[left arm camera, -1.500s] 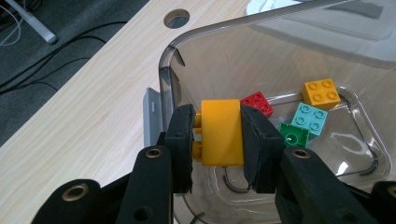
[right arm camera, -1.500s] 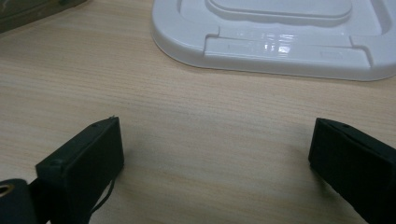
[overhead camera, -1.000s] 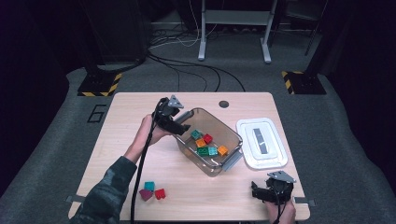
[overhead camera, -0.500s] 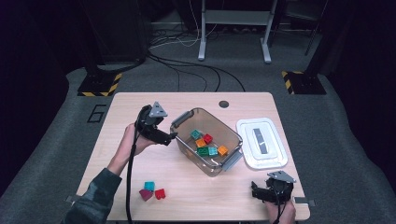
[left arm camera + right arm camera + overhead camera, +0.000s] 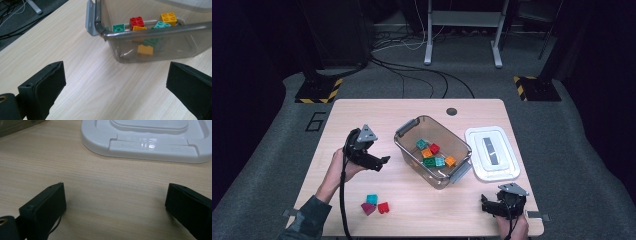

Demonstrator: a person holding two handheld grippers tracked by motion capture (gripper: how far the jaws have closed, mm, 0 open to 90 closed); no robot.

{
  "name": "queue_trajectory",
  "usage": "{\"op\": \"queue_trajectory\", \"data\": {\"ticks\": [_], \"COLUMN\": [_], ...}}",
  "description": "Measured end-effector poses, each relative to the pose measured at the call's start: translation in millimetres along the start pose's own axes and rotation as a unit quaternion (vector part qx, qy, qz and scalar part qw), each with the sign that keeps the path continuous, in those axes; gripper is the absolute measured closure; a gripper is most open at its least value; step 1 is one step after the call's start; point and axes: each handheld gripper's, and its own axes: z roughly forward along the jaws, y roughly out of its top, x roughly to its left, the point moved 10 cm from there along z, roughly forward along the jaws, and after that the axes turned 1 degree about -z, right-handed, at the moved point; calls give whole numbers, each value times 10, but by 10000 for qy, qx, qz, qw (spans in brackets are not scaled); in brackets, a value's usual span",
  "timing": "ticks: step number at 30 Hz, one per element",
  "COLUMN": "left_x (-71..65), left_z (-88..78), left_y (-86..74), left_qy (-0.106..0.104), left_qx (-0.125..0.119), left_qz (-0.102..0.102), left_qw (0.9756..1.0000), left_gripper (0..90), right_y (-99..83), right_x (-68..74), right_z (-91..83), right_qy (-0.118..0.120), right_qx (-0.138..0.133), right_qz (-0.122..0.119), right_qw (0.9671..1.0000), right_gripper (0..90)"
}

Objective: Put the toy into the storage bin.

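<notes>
Holds the left gripper [image 5: 382,161] low over the tabletop [image 5: 362,115], just to the left of the clear bin [image 5: 439,179] and apart from it. Points its fingers toward the bin's near wall. Has just been spreading those fingers: wide apart now, with nothing between them but bare wood. Looks, in the left gripper view, straight at the bin's transparent side and grey end handle.

Finds the bin near the middle of the tabletop, turned at an angle to its edges, open on top. Counts several bricks [image 5: 432,154] inside it, lying loose on the bottom: red, orange, green and teal among them.

Sees three loose bricks [image 5: 374,205] near the front edge, left of centre, in one tight cluster: a teal one behind, a red one and a magenta one in front. Places them well apart from the bin and nearer the person's left forearm than the fingers.

Holds the right gripper [image 5: 485,204] at the near right corner of the tabletop, low over the wood. Shows its fingers spread wide as well, gripping nothing. Faces the white lid [image 5: 492,152], which lies flat just beside the bin's right end, a short way ahead of those fingers.
</notes>
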Motion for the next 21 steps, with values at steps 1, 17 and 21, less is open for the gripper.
{"op": "queue_trajectory", "data": {"ticks": [1,17,21], "left_x": [-10,-90,-129], "left_z": [0,63,98], "left_y": [-41,-667,-846], "left_qy": [-3,-16,-60], "left_qx": [30,283,449], "left_qz": [-8,-353,-403], "left_qw": [10000,9990,9982], "left_gripper": [19,0,0], "right_y": [0,0,0], "right_x": [0,0,0], "right_z": [0,0,0], "right_qy": [0,-4,-5], "right_qx": [1,1,-1], "right_qz": [1,2,5], "right_qw": [10000,10000,10000], "right_gripper": [23,23,23]}}
